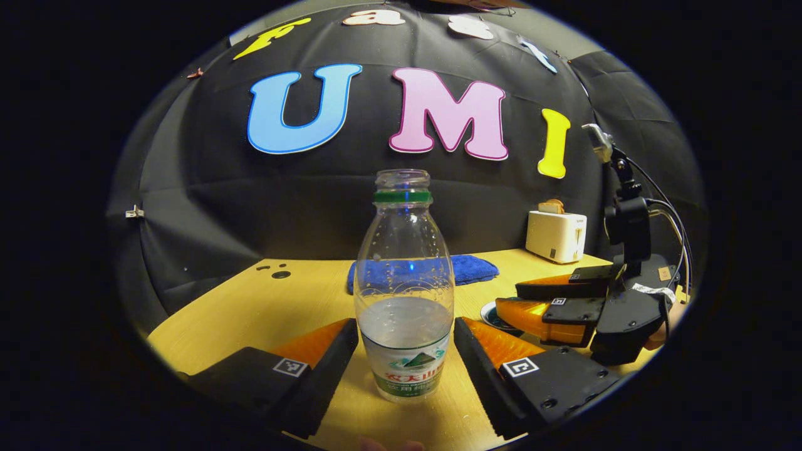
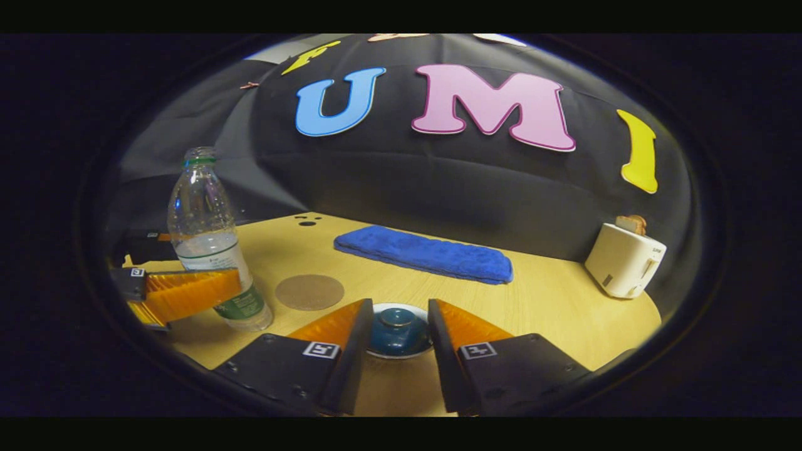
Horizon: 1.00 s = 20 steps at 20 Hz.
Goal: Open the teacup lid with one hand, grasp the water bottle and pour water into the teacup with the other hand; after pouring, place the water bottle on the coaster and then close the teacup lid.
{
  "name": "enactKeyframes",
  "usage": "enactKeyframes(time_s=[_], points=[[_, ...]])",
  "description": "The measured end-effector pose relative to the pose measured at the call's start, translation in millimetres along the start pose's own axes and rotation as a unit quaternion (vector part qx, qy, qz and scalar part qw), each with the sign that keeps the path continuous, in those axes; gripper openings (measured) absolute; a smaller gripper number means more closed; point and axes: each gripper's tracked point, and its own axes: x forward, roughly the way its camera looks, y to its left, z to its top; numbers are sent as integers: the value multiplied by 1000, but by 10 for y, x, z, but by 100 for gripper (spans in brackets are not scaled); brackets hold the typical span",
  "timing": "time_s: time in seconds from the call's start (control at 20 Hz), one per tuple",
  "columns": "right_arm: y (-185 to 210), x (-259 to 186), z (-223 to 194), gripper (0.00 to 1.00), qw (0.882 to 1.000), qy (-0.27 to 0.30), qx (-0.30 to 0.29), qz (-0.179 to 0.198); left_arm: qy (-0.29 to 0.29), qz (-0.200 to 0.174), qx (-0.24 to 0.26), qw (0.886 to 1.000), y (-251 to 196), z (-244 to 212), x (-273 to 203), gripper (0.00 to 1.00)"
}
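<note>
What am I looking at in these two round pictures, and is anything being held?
No robot here: a person carries a hand-held gripper in each hand, and a camera rides on each one. The left gripper view looks along the left hand-held gripper, whose fingers stand either side of a water bottle, seemingly not yet squeezing it. The right gripper view looks along the right hand-held gripper, open around a lidded teacup on its saucer. On the wooden table also lie a round coaster, a blue cloth and a toaster. Nothing is lifted yet.

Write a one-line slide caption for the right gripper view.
Open right tool straddles the lidded teacup; left tool flanks the bottle beside the coaster.
</note>
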Motion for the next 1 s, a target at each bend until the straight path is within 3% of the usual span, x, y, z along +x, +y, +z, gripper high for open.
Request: enactKeyframes(time_s=[0.15,0.25,0.35,0.5,0.7,0.75,0.85,0.95,1.0], points=[[28,-10,0,40,1000,1,9,4,-2,-1,1,1000,-17,-5,24,97],[11,20,5,38,1000,-1,18,7,-1,-3,3,1000,-37,-14,34,97],[4,8,28,25,1000,-5,26,8,-3,-1,5,1000,-36,-17,57,97],[-33,-11,87,35,1000,-15,24,5,-3,1,5,1000,-22,-29,83,97],[-76,-107,322,25,999,-46,26,2,-6,8,0,1000,-18,-8,124,97],[-101,-147,390,30,998,-55,26,0,-5,10,-1,1000,-13,-32,140,97],[-181,-231,516,30,997,-69,24,-8,-4,13,-4,1000,-12,-54,151,96],[-288,-327,610,29,996,-79,24,-17,0,17,-5,1000,-10,-71,159,91],[-364,-369,633,28,996,-82,22,-25,-2,19,-4,1000,-16,-50,169,81]])
